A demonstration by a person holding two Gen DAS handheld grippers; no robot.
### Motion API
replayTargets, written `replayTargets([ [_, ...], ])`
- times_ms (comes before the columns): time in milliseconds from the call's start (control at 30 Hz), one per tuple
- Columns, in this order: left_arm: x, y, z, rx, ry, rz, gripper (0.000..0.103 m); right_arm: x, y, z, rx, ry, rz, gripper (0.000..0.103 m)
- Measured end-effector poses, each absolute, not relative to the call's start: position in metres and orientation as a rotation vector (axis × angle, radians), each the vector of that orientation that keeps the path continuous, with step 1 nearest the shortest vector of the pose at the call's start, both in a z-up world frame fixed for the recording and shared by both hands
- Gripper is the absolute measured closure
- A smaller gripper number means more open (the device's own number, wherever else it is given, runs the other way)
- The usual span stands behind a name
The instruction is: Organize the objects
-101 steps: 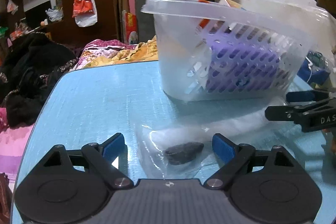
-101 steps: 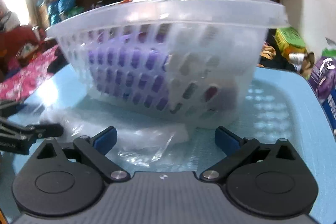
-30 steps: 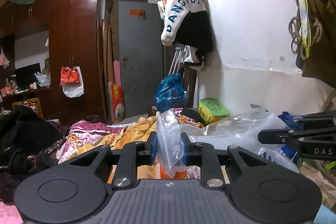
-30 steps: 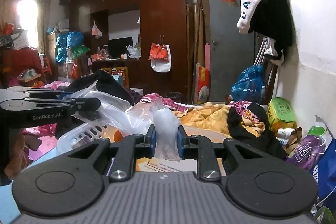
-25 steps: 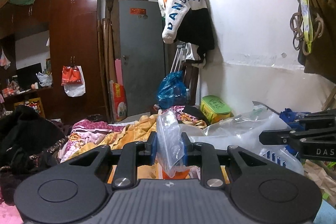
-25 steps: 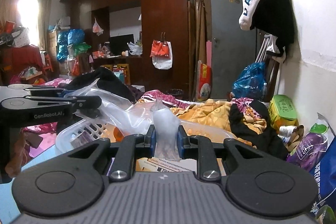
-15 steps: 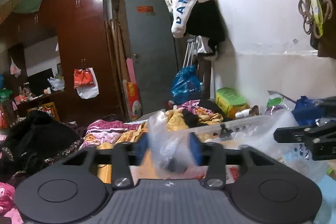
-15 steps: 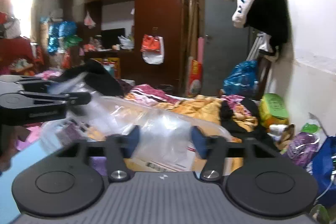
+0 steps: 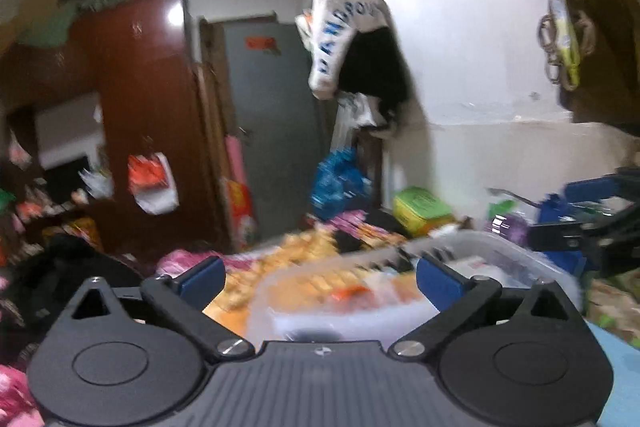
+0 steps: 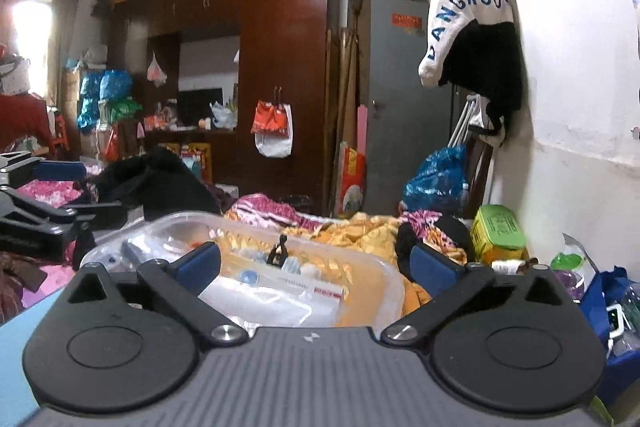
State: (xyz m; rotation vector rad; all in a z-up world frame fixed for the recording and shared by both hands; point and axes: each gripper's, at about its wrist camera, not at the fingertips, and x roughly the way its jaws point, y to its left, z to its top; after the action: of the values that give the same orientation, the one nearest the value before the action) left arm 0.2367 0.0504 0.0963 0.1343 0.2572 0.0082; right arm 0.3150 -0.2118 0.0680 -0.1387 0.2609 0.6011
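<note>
The clear plastic basket [image 10: 384,277] stands on the blue table just below and ahead of both grippers; it also shows, blurred, in the left wrist view [image 9: 500,247]. A clear plastic bag [image 10: 272,301] lies inside it on top of other items. My right gripper [image 10: 314,263] is open and empty above the basket's near rim. My left gripper [image 9: 318,277] is open and empty above the basket. The other gripper shows at the right edge of the left wrist view [image 9: 592,231] and at the left edge of the right wrist view [image 10: 44,211].
The blue table [image 9: 616,359] shows at the lower right. Behind are a bed with orange and pink bedding [image 10: 352,231], a dark wardrobe [image 10: 280,75], a grey door [image 10: 400,107], a green box [image 10: 498,231] and bags by the white wall.
Both grippers were shut on the clear plastic bag and held it above the basket. They have opened, and the bag has dropped into the basket. The left view is blurred by motion.
</note>
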Motion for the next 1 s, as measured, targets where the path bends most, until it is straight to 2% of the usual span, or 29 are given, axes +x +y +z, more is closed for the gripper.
replayTargets([
  [167,0.223,0.035,0.090,0.207,0.260,0.139,0.001,0.305,-0.214,0.062,-0.140,0.277,0.515,0.000],
  [567,0.174,0.017,0.091,0.160,0.275,0.168,0.001,0.267,-0.230,0.063,-0.094,0.339,0.516,0.000],
  [1000,0.060,0.026,0.074,0.023,0.200,0.160,0.001,0.175,-0.266,0.044,0.007,0.337,0.546,0.000],
])
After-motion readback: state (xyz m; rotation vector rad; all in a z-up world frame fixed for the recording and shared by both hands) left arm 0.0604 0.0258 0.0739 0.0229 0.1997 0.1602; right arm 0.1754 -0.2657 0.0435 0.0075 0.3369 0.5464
